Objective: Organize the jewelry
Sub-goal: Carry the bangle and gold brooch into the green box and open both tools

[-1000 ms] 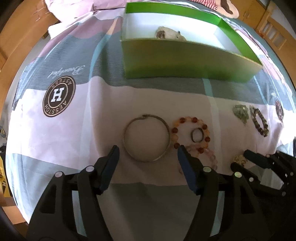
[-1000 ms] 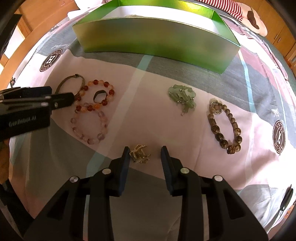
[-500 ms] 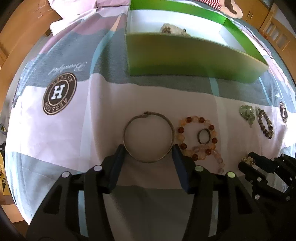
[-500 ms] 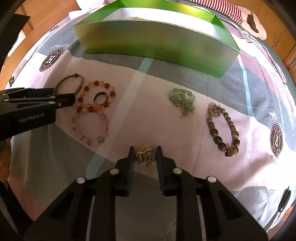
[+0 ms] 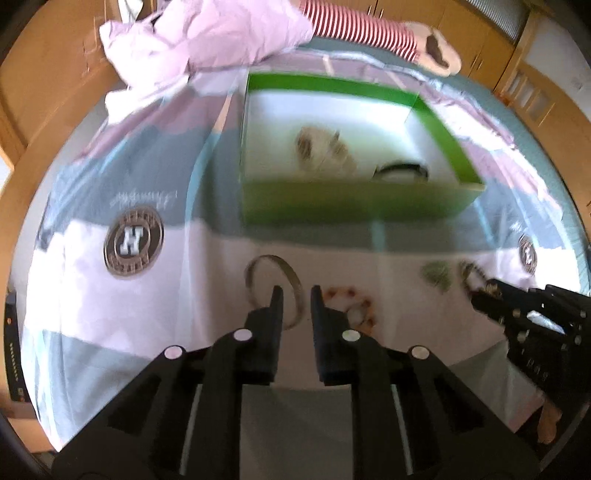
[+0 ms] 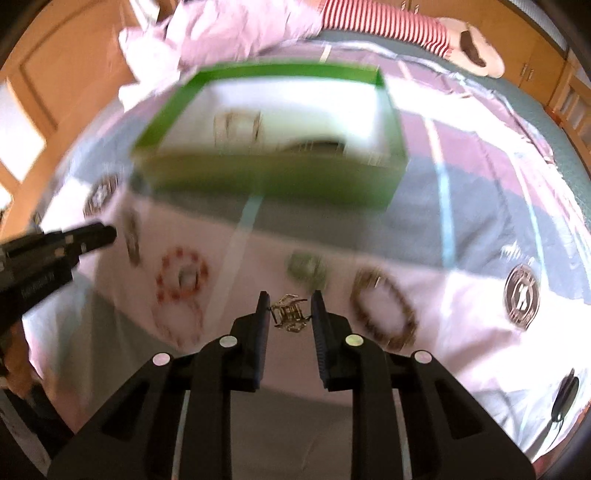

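Note:
My left gripper (image 5: 296, 295) is shut on the rim of a thin metal bangle (image 5: 258, 264) and holds it tilted above the bedspread. My right gripper (image 6: 289, 302) is shut on a small gold clasp piece (image 6: 289, 313), lifted off the cloth. The green box (image 5: 354, 208) with a white inside stands ahead; it holds a pale beaded piece (image 5: 321, 147) and a dark bangle (image 5: 402, 170). On the cloth lie a red bead bracelet (image 6: 183, 275), a pink bead bracelet (image 6: 181, 325), a green stone piece (image 6: 306, 269) and a brown bead bracelet (image 6: 384, 306).
The bedspread carries round H logos (image 5: 133, 240). Pink bedding (image 5: 199, 40) and a striped soft toy (image 5: 369, 27) lie behind the box. Wooden cupboards (image 6: 44, 85) ring the bed. Both views are motion-blurred.
Both grippers closed, the left on the metal bangle and the right on the gold clasp piece, and both rose from the cloth toward the green box.

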A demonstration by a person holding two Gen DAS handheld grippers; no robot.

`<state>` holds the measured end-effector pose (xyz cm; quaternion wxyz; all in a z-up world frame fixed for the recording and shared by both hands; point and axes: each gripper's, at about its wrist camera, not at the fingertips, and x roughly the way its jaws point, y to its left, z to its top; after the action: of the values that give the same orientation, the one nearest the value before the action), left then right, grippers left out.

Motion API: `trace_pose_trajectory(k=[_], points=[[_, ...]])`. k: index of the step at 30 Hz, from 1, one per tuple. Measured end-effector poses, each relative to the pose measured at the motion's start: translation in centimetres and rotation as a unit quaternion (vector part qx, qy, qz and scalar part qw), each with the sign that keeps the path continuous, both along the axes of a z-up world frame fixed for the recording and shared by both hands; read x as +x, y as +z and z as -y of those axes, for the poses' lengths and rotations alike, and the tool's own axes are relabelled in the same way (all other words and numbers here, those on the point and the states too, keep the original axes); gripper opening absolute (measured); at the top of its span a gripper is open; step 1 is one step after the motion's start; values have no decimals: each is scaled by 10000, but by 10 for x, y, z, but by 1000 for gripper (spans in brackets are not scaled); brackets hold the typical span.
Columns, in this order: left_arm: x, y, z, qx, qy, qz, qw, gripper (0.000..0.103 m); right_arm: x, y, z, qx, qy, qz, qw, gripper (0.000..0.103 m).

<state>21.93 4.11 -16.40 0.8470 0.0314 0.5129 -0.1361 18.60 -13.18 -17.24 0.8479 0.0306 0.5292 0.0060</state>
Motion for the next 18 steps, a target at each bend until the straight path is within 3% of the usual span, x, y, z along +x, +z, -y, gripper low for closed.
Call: trace_pose_trajectory(k=[3,6,9,11,18], points=[[10,5,0,29,77,22,10000,25,11,18,10,-57,-113,202,9997,23],[9,-4,-8,-9,120,-80,9999,35,10,16,9,-19,-81,194,9998,23],[12,-24,-19,73,265,-343,9990,36,5,-6,8,13,-26,-49,10000,23],[14,-33,-22,89,319,-445,9985,51,2,-26,7,108,-52,-259,9996,23],[18,-31,20,163,-173,-134,9996,75,-8,-56,2,222,-95,-587,9980,23]])
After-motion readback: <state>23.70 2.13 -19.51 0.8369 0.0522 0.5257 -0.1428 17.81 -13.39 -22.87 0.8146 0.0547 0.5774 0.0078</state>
